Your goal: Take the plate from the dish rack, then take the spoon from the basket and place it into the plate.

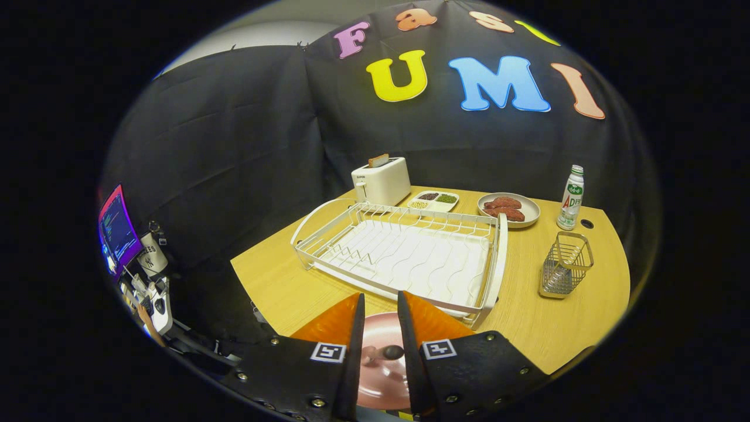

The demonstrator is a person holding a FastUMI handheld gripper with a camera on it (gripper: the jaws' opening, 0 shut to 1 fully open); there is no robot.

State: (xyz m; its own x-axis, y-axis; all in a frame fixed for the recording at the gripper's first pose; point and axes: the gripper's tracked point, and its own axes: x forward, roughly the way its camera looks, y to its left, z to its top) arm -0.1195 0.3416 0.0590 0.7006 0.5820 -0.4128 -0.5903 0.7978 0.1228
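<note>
Looking past our tool (381,319), its fingers parted and gripping nothing, we see the pink plate (381,375) between them, nearer than the dish rack (404,255).

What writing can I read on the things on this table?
Toaster: brand mark, too small to read.
Bottle: label print, too blurred to read.
Tool: square patterned markers, no words; its fingers stand close together over the pink plate.
</note>
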